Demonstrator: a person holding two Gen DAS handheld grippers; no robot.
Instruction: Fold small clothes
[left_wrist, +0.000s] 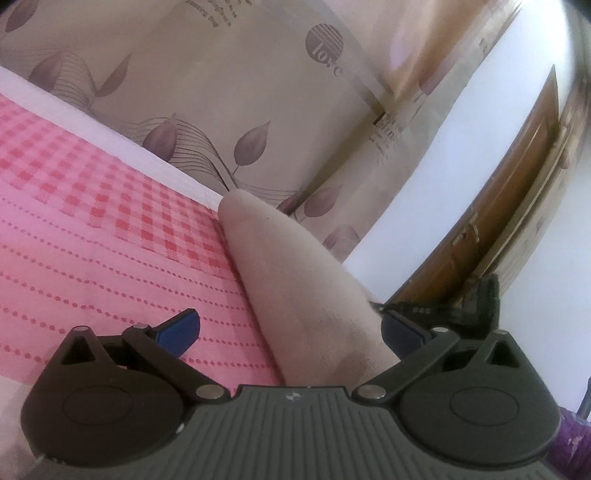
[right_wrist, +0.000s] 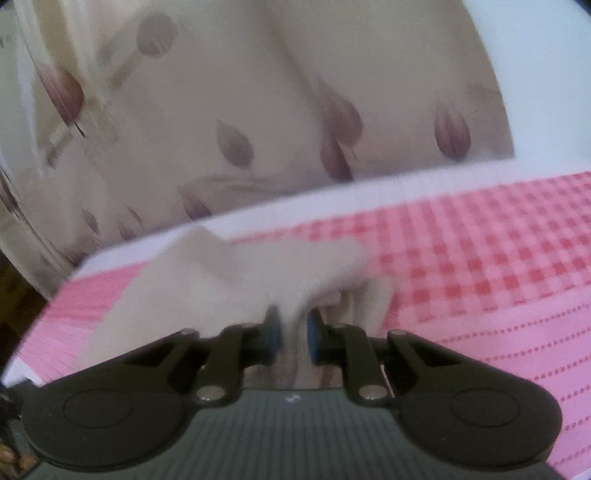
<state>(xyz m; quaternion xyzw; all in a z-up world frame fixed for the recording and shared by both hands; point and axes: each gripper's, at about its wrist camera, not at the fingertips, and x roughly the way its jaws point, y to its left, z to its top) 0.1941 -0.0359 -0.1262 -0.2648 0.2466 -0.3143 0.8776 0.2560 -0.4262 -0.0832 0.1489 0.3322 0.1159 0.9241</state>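
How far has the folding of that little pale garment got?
Nothing looks folded yet. The pale garment lies bunched on the pink bedsheet. In hand: the right tool is pinched shut on a fold of it, while the left tool stands wide open around it, not gripping. Left: the folding itself and laying it flat.

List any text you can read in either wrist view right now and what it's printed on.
"love": in a striped round emblem on the curtain, left wrist view.
Small lines of print at the curtain's top edge: too small to read.
A block of print lower on the curtain: too blurred to read.
Right wrist view: no text legible.
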